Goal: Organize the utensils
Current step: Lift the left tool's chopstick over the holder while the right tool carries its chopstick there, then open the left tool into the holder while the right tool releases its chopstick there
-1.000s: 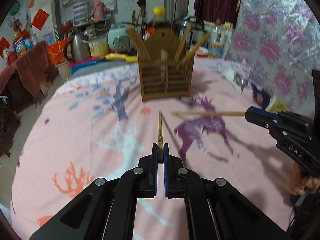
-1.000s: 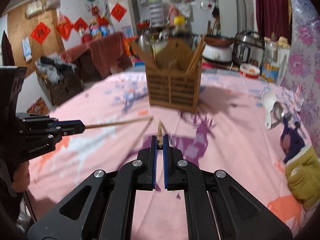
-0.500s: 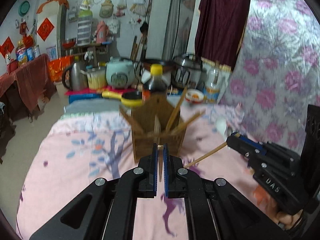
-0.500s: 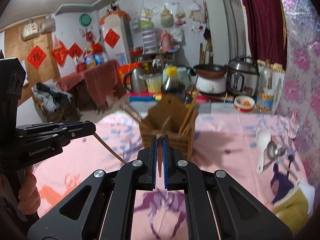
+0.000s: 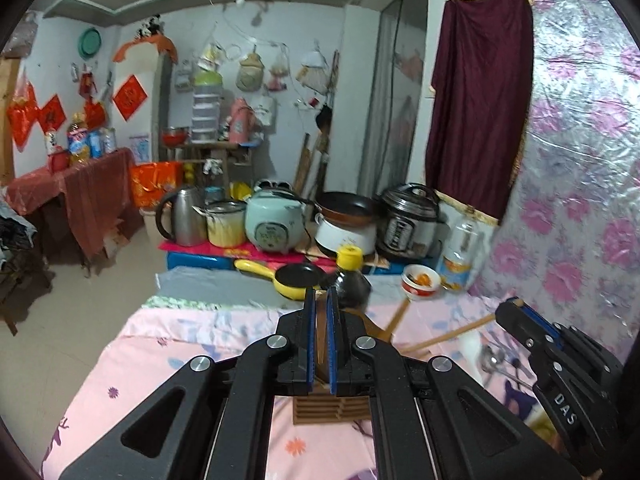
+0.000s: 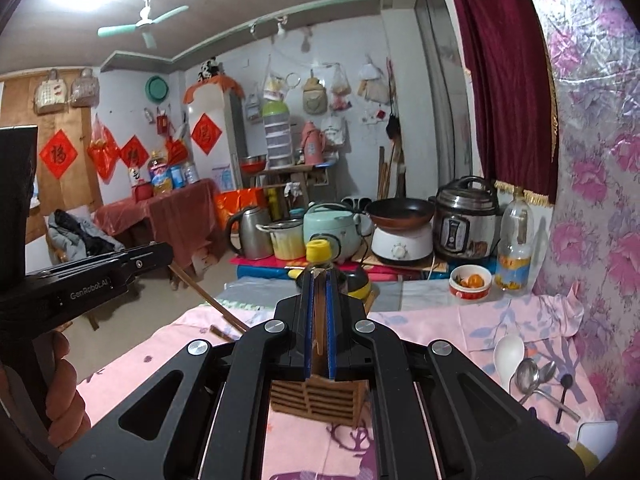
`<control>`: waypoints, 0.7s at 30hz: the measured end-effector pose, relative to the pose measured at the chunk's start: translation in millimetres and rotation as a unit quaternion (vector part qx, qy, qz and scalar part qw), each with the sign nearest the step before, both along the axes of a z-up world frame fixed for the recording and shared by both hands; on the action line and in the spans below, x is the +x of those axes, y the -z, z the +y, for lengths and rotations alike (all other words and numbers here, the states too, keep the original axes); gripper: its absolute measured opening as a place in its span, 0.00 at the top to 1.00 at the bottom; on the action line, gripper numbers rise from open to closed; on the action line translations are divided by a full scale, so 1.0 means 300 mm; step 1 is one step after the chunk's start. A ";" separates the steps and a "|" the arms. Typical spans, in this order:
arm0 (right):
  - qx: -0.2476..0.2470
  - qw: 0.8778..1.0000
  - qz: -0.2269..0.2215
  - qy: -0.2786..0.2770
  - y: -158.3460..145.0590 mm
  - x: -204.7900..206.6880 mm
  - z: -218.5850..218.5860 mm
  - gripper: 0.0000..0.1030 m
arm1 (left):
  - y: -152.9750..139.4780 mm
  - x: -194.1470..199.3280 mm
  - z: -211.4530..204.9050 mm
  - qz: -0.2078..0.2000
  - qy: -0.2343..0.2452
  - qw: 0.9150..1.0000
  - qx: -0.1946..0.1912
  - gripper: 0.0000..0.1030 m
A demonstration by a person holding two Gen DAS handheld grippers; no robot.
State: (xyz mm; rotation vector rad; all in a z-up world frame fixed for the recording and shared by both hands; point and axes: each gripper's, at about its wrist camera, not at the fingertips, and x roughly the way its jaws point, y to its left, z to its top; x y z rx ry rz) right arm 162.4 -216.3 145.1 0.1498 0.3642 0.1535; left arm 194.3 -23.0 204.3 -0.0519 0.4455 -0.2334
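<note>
My left gripper point(image 5: 320, 300) is shut on a wooden chopstick point(image 5: 320, 344) that hangs down between its jaws, above the brown slatted utensil holder point(image 5: 332, 410). My right gripper point(image 6: 319, 280) is also shut on a chopstick point(image 6: 319, 336), directly over the same holder point(image 6: 316, 398). Each gripper shows in the other's view: the right one point(image 5: 516, 312) with its chopstick point(image 5: 452, 334) slanting down toward the holder, the left one point(image 6: 160, 256) with its chopstick point(image 6: 208, 300) slanting likewise. More chopsticks stick out of the holder.
The pink patterned tablecloth point(image 5: 168, 364) covers the table. A white spoon point(image 6: 508, 354) and metal spoons point(image 6: 534, 376) lie at the right. A soy sauce bottle point(image 5: 348, 276), yellow pan point(image 5: 288, 278), small bowl point(image 6: 470, 284) and cookers point(image 6: 468, 220) stand behind the holder.
Both grippers have risen from low over the table and tipped up, so the chopsticks now point down toward the holder, which has dropped under the jaws in both views.
</note>
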 end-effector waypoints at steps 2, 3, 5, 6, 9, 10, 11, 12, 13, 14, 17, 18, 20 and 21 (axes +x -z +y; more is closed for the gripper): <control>0.001 1.000 0.005 0.000 0.014 0.031 -0.003 0.94 | 0.010 0.020 -0.010 0.001 0.001 1.000 0.000 0.95; 0.001 1.000 0.008 0.000 0.022 0.046 0.000 0.94 | 0.021 0.037 -0.019 0.004 0.001 1.000 0.000 0.95; -0.001 1.000 0.017 0.000 0.046 0.077 0.003 0.94 | 0.044 0.063 -0.029 0.010 0.002 1.000 0.003 0.95; -0.002 1.000 0.023 0.000 0.060 0.098 0.003 0.94 | 0.062 0.081 -0.037 0.015 0.001 1.000 0.005 0.95; -0.009 0.999 0.046 -0.003 0.110 0.159 0.013 0.94 | 0.123 0.139 -0.044 0.037 0.002 0.999 0.002 0.95; -0.013 0.998 0.055 -0.005 0.129 0.179 0.016 0.94 | 0.147 0.157 -0.043 0.047 0.003 0.999 0.000 0.95; -0.017 0.997 0.070 -0.008 0.157 0.205 0.024 0.93 | 0.170 0.178 -0.042 0.060 0.003 0.998 -0.001 0.94; -0.021 0.995 0.095 -0.010 0.205 0.246 0.031 0.91 | 0.200 0.208 -0.048 0.080 0.005 0.997 0.002 0.94; -0.021 0.994 0.107 -0.006 0.231 0.270 0.032 0.90 | 0.222 0.229 -0.048 0.093 0.009 0.996 -0.001 0.93; -0.019 0.992 0.123 0.004 0.264 0.294 0.027 0.89 | 0.238 0.244 -0.041 0.101 0.009 0.995 -0.002 0.82; -0.002 0.992 0.129 -0.004 0.281 0.297 0.020 0.89 | 0.263 0.265 -0.022 0.107 -0.010 0.994 -0.004 0.39; 0.001 0.992 0.126 -0.004 0.277 0.292 0.015 0.88 | 0.261 0.264 -0.017 0.105 -0.014 0.994 -0.005 0.37; -0.002 0.993 0.119 0.001 0.265 0.278 0.013 0.86 | 0.256 0.264 -0.012 0.105 -0.015 0.994 -0.008 0.35; 0.000 0.993 0.116 0.003 0.261 0.273 0.007 0.85 | 0.253 0.263 -0.006 0.105 -0.014 0.994 -0.011 0.34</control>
